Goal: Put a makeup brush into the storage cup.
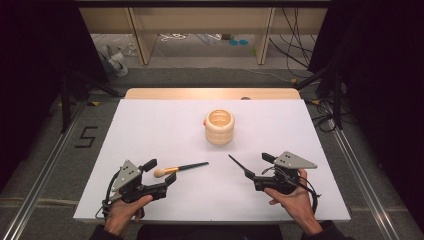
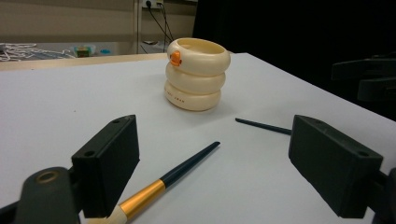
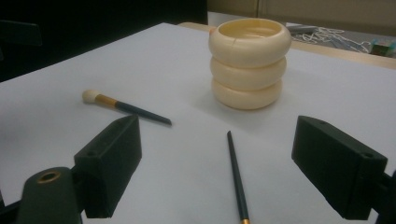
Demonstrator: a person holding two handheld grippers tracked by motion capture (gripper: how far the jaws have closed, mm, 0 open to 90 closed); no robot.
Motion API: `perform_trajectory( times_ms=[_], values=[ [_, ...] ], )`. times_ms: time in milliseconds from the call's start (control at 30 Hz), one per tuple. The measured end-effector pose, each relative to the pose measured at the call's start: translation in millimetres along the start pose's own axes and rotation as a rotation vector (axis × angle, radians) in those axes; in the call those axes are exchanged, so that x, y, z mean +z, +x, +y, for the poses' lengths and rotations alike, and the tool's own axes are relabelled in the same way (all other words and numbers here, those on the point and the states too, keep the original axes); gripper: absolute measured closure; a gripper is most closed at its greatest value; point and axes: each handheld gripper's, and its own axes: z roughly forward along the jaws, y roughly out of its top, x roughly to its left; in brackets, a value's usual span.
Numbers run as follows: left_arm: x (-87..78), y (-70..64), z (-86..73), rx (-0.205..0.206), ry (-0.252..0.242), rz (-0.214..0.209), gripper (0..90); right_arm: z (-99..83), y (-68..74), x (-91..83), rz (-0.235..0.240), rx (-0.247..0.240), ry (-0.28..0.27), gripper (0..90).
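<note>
left gripper [image 1: 162, 176]: jaws apart, nothing held, brush [image 1: 180, 168] lying flat just ahead, its pale bristle end near the jaw | right gripper [image 1: 252, 167]: jaws apart, second brush [image 3: 236, 176] on the table between them | cream ringed holder [image 1: 219, 127]: upright mid-table [image 1: 150, 130], well beyond both brushes

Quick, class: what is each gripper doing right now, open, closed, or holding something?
Left gripper: open, holding nothing; a brush lies on the table between its jaws.
Right gripper: open, holding nothing; a second brush lies between its jaws.
</note>
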Motion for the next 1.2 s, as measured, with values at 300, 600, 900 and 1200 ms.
perform_trajectory(
  times_ms=[300, 600, 900, 1200],
  values=[
    [-0.1, -0.4, -0.5, -0.003, 0.008, 0.0, 16.0, 0.0, -0.2, 1.4, 0.003, -0.014, -0.011, 17.1],
    [0.9, 0.0, -1.2, 0.007, 0.028, -0.003, 15.9, -0.6, 1.0, 3.0, 0.015, -0.023, -0.005, 17.6],
    [1.9, 0.4, -0.1, 0.021, 0.048, 0.002, 16.1, -1.3, 2.5, 5.0, 0.041, -0.021, 0.007, 18.4],
    [4.0, 2.9, 1.4, 0.037, 0.069, 0.008, 16.2, -1.8, 5.9, 6.3, 0.052, -0.042, 0.032, 19.7]
  ],
)
